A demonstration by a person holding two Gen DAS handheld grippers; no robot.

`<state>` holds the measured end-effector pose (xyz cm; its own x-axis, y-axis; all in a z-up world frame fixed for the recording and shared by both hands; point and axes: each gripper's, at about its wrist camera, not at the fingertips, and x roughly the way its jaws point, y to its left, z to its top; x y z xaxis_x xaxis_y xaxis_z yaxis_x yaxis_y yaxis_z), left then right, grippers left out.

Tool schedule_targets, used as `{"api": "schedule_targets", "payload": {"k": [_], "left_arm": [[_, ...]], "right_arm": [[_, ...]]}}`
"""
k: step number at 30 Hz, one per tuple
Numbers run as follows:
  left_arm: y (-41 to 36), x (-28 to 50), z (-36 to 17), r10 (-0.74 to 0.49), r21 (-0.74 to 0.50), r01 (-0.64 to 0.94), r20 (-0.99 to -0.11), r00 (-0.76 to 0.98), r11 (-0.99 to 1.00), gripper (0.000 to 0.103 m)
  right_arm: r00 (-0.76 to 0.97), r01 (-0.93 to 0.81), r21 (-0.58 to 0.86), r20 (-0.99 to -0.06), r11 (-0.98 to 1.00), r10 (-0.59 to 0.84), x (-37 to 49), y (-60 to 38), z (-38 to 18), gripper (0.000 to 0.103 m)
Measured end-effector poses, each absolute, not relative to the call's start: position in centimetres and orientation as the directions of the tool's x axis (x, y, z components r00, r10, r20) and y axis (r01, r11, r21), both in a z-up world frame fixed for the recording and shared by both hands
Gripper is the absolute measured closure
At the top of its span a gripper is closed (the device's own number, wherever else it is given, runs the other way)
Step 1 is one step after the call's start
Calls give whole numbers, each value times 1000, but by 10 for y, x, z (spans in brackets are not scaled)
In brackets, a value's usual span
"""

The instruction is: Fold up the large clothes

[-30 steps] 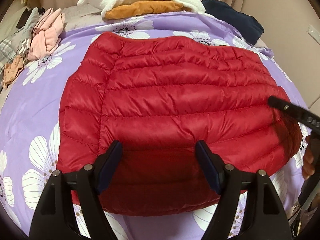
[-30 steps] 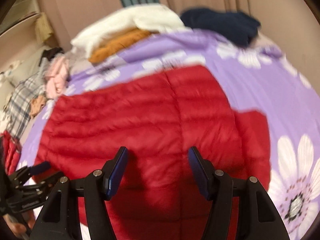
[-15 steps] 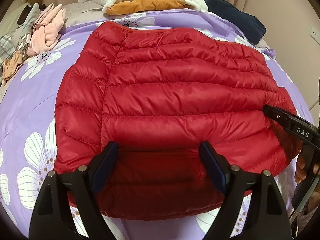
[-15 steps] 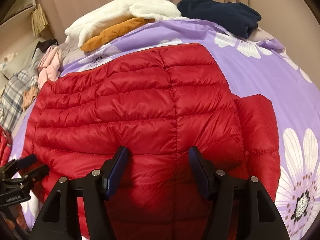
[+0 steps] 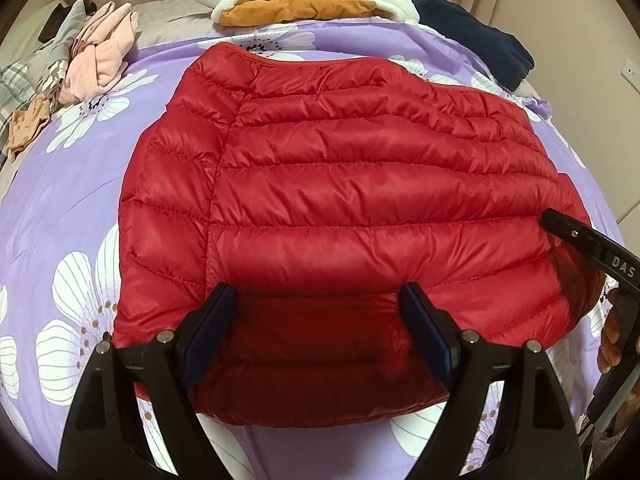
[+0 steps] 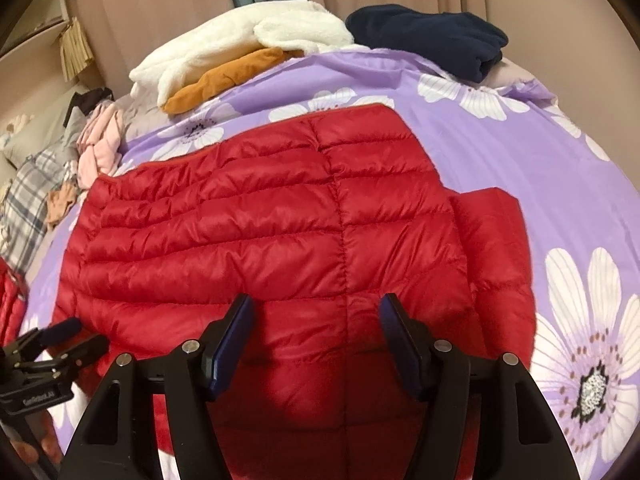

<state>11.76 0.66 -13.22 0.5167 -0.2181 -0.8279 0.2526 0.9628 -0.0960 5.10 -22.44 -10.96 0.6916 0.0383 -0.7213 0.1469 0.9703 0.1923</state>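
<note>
Warm indoor light, pics sharp w/ fisheye bending + dark vignette at edges, soft shadows under grippers.

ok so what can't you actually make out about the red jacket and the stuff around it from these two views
- Red jacket, near hem: left wrist view, partly behind the left gripper fingers; right wrist view, cut off by the bottom edge.
- What is folded under the jacket: hidden by its top layer in both views.
- Clothes pile at the bed's left: too small and edge-warped to tell the garments apart.
- Right gripper: whether it touches the jacket is unclear.
</note>
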Motion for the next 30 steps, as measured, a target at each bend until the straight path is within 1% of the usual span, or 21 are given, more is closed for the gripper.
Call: {"api": "schedule_targets", "payload": {"k": [6, 9, 19, 26, 30], "left_arm": [[8, 117, -132, -218, -95, 253, -828, 516, 963, 18], [7, 117, -133, -216, -95, 252, -829, 516, 963, 18], [8, 119, -137, -224, -99, 258, -828, 514, 961, 17], [11, 116, -131, -227, -108, 251, -827, 514, 962, 17], [16, 110, -127, -240, -133, 235, -822, 516, 963, 17]], "right_arm": [[707, 148, 86, -706, 985, -44, 38, -218, -104, 38], [689, 143, 55, -722, 988, -60, 40, -217, -111, 38], [673, 144, 107, -740, 984, -18, 44, -222, -125, 38], [675, 146, 109, -738, 983, -18, 40, -219, -125, 38], [674, 147, 111, -738, 983, -18, 40, -219, -125, 38]]}}
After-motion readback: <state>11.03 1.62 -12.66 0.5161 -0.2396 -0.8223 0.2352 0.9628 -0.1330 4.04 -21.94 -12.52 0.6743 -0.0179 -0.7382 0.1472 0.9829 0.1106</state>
